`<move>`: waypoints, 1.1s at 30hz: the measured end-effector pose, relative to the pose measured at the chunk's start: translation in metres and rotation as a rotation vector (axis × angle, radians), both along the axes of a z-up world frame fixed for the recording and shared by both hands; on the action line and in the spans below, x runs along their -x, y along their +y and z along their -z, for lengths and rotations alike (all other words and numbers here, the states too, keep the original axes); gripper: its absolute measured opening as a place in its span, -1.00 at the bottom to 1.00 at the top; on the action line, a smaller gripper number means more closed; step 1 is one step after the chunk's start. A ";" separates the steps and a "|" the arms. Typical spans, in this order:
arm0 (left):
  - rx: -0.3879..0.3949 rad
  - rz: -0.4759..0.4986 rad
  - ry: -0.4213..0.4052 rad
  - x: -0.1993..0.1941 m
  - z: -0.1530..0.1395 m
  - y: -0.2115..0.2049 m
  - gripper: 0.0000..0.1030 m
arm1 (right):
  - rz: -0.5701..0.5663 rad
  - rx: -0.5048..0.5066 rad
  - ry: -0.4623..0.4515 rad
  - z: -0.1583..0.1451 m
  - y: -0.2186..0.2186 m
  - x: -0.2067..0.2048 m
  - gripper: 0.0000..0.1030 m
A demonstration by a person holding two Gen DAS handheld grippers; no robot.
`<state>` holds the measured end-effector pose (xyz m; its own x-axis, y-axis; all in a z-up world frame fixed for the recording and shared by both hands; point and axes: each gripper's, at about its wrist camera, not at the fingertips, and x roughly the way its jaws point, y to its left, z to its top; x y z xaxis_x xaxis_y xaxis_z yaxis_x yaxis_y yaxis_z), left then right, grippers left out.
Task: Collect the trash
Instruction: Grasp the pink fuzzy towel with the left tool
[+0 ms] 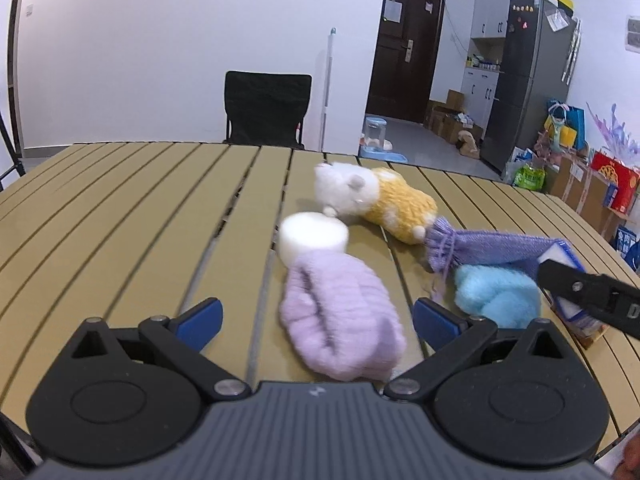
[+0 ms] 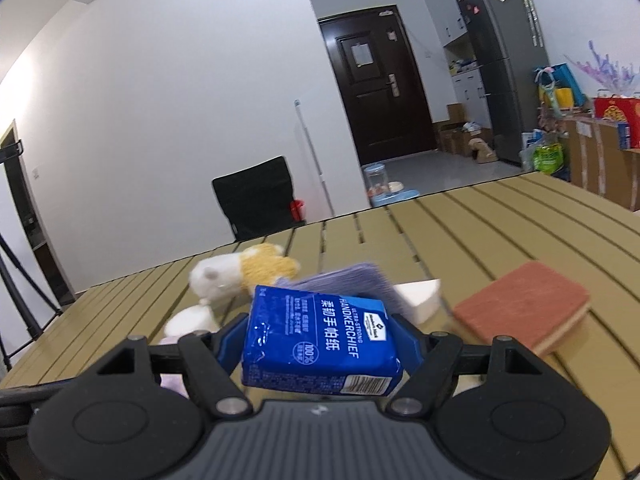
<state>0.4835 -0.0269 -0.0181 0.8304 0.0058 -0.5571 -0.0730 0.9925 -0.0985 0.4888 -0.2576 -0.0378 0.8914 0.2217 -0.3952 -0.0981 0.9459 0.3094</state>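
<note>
The right gripper (image 2: 320, 344) clamped the tissue pack (image 2: 318, 344) above the table's (image 2: 500, 216) right side; the left gripper (image 1: 318, 316) gaped over the lilac cloth (image 1: 340, 320). Best to carry the pack level, grip firm.

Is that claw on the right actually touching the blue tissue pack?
Touching: in the right wrist view the right gripper has both fingers pressed against the blue tissue pack.

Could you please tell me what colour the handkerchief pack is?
Blue with white lettering; the handkerchief pack shows best in the right wrist view.
</note>
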 end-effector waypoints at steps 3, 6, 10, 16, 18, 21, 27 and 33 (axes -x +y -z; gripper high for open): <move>-0.002 0.005 0.015 -0.006 0.005 -0.008 1.00 | 0.026 0.014 -0.007 0.000 -0.013 0.003 0.42; -0.010 0.003 0.035 -0.011 0.011 -0.015 1.00 | 0.047 0.020 -0.006 0.001 -0.026 0.004 0.42; -0.026 -0.011 0.048 -0.017 0.019 -0.022 1.00 | 0.069 0.023 0.001 0.004 -0.039 0.001 0.42; -0.035 -0.027 0.066 -0.025 0.029 -0.028 1.00 | 0.082 0.030 0.003 0.009 -0.051 0.003 0.42; -0.033 -0.032 0.071 -0.026 0.030 -0.029 0.99 | 0.082 0.034 0.002 0.010 -0.052 0.003 0.42; -0.030 -0.036 0.079 -0.028 0.032 -0.029 0.93 | 0.082 0.042 0.004 0.011 -0.053 0.004 0.42; -0.026 -0.048 0.065 -0.029 0.033 -0.029 0.71 | 0.078 0.050 0.006 0.014 -0.055 0.005 0.42; -0.039 -0.064 0.053 -0.028 0.033 -0.030 0.44 | 0.078 0.050 0.006 0.014 -0.053 0.003 0.42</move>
<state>0.5113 -0.0564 -0.0508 0.7973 0.0804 -0.5982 -0.1403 0.9886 -0.0541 0.4855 -0.3106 -0.0518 0.9026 0.1316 -0.4098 -0.0220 0.9649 0.2615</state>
